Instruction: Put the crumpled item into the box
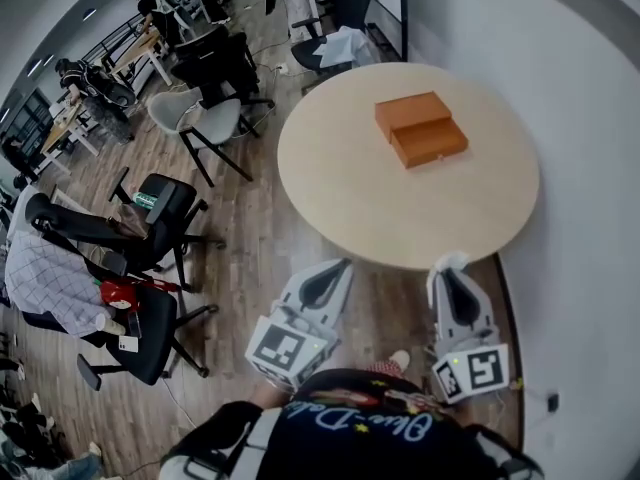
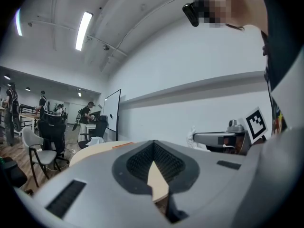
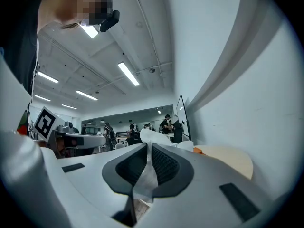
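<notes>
Round table (image 1: 330,198) bearing two orange boxes (image 1: 412,115), left tongs (image 1: 343,265) pressed together, empty — right tongs (image 1: 450,268) pinching one white crumpled item (image 3: 151,137)

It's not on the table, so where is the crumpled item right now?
Head view, lower right: the white crumpled item is pinched in the right gripper, at the round table's near edge, short of the orange box.

Bright, evenly lit office seen through strong fisheye lenses.
In both gripper views the light comes from long white ceiling strip lights (image 2: 83,30), one blown out to blank white. In the head view, shadows on the round pale wooden table (image 1: 330,198) are faint. Straight walls bow and picture corners go black. Close to the lens, the right gripper (image 3: 148,148) and its white crumpled item (image 3: 159,137) look soft.
</notes>
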Tool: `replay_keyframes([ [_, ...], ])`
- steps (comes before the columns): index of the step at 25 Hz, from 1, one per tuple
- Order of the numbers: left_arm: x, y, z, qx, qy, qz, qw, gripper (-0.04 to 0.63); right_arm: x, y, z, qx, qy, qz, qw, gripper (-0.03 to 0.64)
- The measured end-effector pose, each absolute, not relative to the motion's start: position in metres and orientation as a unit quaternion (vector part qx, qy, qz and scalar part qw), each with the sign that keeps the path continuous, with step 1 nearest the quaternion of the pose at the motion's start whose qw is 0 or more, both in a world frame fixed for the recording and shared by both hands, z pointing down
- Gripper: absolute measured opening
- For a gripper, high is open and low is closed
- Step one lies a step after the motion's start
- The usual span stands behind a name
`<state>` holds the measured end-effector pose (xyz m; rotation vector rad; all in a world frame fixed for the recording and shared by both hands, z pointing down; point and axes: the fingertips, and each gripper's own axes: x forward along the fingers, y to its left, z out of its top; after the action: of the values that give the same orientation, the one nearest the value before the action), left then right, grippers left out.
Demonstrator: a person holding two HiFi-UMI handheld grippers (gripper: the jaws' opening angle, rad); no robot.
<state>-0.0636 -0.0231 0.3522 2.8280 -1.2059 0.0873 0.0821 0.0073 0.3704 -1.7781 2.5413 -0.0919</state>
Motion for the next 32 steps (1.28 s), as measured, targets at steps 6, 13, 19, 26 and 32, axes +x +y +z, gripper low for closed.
replay_keyframes([
  [6, -0.024, -0.032, 0.351, 0.920, -0.390, 0.029, 0.028, -0.008, 0.119, 0.003, 0.370, -0.574, 0.818, -0.034, 0.024, 0.026],
  [13, 0.016, -0.038, 0.348, 0.921, -0.387, 0.031, 0.020, -0.008, 0.160, -0.002, 0.370, -0.575, 0.818, -0.025, 0.015, 0.026],
  [19, 0.031, -0.041, 0.352, 0.921, -0.387, 0.031, 0.024, -0.008, 0.173, -0.008, 0.370, -0.573, 0.818, -0.037, 0.025, 0.026],
  [26, 0.035, -0.055, 0.353, 0.919, -0.393, 0.031, 0.019, -0.008, 0.175, -0.020, 0.367, -0.569, 0.822, -0.033, 0.027, 0.026],
  [32, 0.042, -0.079, 0.358, 0.920, -0.390, 0.023, 0.027, -0.008, 0.177, -0.044, 0.372, -0.559, 0.829, -0.031, 0.004, 0.026],
])
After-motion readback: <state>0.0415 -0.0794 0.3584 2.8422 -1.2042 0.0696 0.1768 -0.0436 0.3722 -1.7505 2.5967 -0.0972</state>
